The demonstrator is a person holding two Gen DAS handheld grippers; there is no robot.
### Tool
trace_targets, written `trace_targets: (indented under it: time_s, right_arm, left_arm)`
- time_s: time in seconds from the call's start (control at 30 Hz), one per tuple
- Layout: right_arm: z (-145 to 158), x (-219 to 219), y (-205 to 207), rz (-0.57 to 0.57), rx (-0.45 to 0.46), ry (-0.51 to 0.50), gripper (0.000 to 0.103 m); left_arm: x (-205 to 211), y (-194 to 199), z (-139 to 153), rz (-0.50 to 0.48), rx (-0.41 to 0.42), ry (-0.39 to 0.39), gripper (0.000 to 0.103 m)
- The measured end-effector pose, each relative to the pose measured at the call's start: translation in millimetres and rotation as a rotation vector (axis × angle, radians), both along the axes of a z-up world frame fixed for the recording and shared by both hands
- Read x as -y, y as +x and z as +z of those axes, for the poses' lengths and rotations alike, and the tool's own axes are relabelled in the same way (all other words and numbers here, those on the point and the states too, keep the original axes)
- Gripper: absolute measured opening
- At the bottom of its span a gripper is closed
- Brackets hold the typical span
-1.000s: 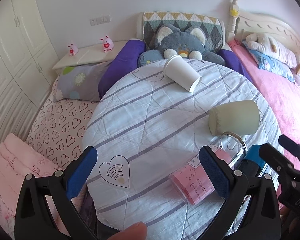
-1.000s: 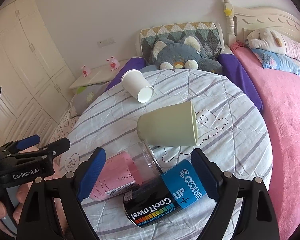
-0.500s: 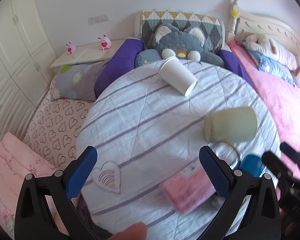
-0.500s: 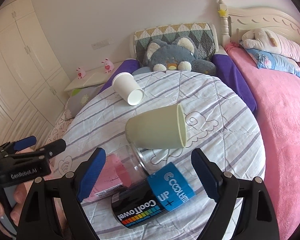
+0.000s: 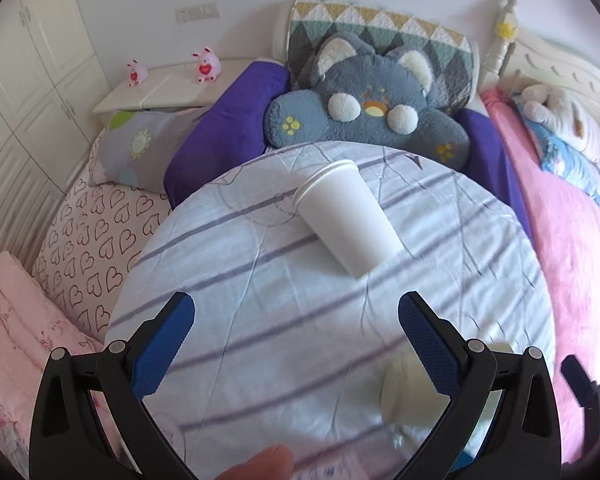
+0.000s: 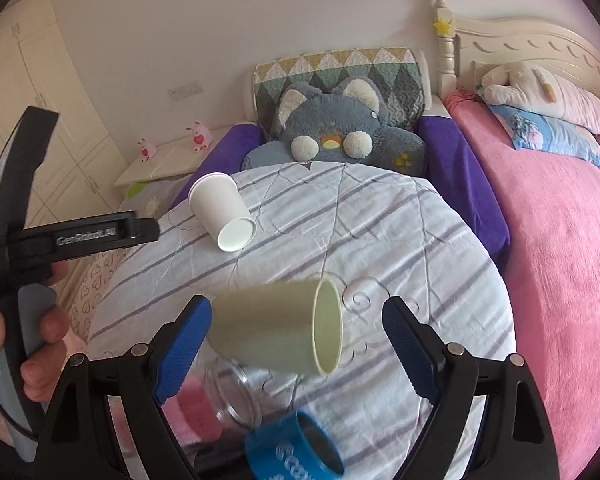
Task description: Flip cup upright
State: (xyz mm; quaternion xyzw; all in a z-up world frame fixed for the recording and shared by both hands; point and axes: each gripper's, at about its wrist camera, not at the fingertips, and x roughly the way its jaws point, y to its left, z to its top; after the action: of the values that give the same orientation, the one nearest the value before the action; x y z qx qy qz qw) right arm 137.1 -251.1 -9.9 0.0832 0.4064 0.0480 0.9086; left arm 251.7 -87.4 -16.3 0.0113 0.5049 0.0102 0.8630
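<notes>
A white paper cup (image 5: 346, 219) lies on its side at the far part of the round striped table (image 5: 240, 280); it also shows in the right wrist view (image 6: 222, 210), mouth toward me. A pale green cup (image 6: 278, 330) lies on its side, mouth to the right, between my right gripper's fingers. My right gripper (image 6: 296, 350) is open and empty around it, not touching. My left gripper (image 5: 296, 344) is open and empty, short of the white cup. The green cup (image 5: 412, 392) sits blurred behind the left gripper's right finger.
A clear jar with a pink label (image 6: 208, 400) and a blue-and-black Cooltowel can (image 6: 296, 448) lie near the table's front. A grey cat plush (image 5: 364, 108) and purple cushions (image 5: 224, 136) lie behind the table. A pink bed (image 6: 560, 260) is to the right.
Both grippers have moved forward over the table. The left one has neared the white cup. The right one has come around the green cup; jar and can now lie below it.
</notes>
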Motion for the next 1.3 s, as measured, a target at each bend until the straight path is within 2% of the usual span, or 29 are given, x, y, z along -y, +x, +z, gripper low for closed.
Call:
trace_targets:
  time_s: [0.13,0.37,0.53,0.7,0.77,0.83,0.9,1.13,1.3]
  right_arm:
    - [-3,5,32,0.024,-0.012,0.017,0.088]
    - [-23,17,71,0.049,-0.083,0.074,0.088]
    - [-33,18,82,0.067,-0.115,0.110,0.088]
    - [-36,15,90,0.088,-0.135,0.142,0.088]
    - [-36,14,93,0.093,-0.138,0.146,0.088]
    - [-36,12,93,0.099,-0.141,0.147,0.088]
    - [-37,10,93,0.104,-0.146,0.153,0.088]
    - [-38,12,88,0.092,-0.151,0.159,0.088]
    - [-36,14,80,0.083,-0.146,0.166,0.088]
  left_arm:
    - [13,35,-16,0.003,-0.036,0.007,0.103]
    - [21,85,-44,0.068,-0.140,-0.087,0.103]
    - [12,107,-69,0.160,-0.222,-0.159,0.103]
    - [5,116,-82,0.217,-0.249,-0.205,0.103]
    - [4,118,-86,0.224,-0.256,-0.221,0.096]
    - [3,120,-89,0.224,-0.263,-0.231,0.082]
    - [3,124,-92,0.205,-0.274,-0.232,0.071]
    - [-2,120,-81,0.139,-0.212,-0.236,0.070]
    - [0,108,-66,0.048,-0.162,-0.186,0.071]
